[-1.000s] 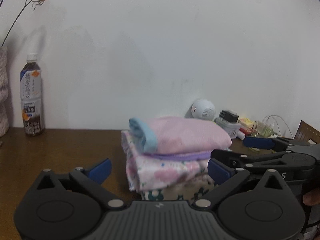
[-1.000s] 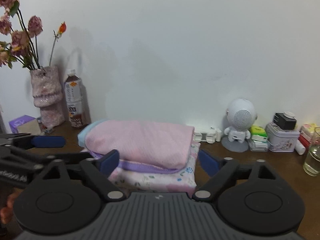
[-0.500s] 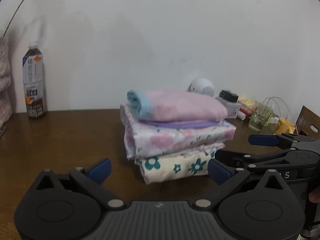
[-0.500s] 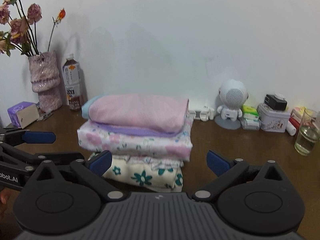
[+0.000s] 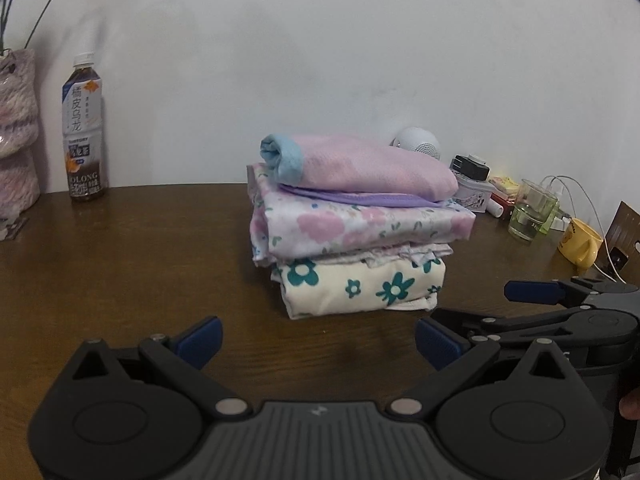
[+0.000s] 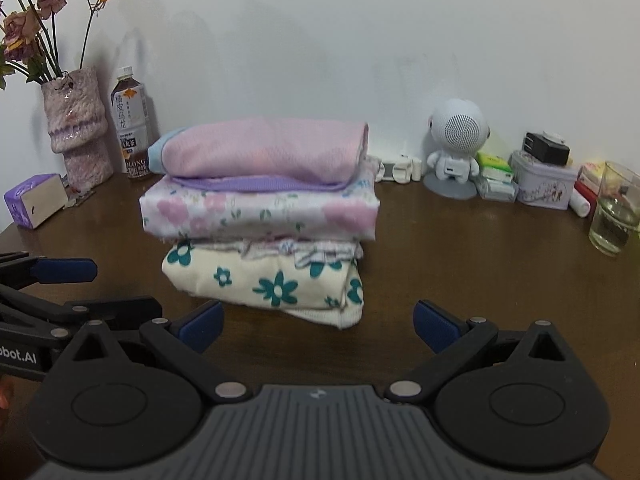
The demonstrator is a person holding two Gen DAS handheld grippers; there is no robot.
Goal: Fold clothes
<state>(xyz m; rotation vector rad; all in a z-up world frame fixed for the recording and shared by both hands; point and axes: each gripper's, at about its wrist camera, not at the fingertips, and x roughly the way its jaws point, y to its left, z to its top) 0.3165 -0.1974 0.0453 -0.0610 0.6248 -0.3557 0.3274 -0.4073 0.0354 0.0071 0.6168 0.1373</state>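
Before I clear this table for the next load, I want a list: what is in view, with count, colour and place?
folded clothes: four, pink on top, cream with teal flowers at the bottom; stacked mid-table
table: one, brown
tea bottle: one, dark; back left
vase: one, pink, with dried flowers; back left
tissue pack: one, purple; left edge
robot figure: one, white; back right
tin: one, pale; right of figure
glass: one, clear; right
mug: one, yellow; far right
left gripper: black, blue pads, open
right gripper: same, open
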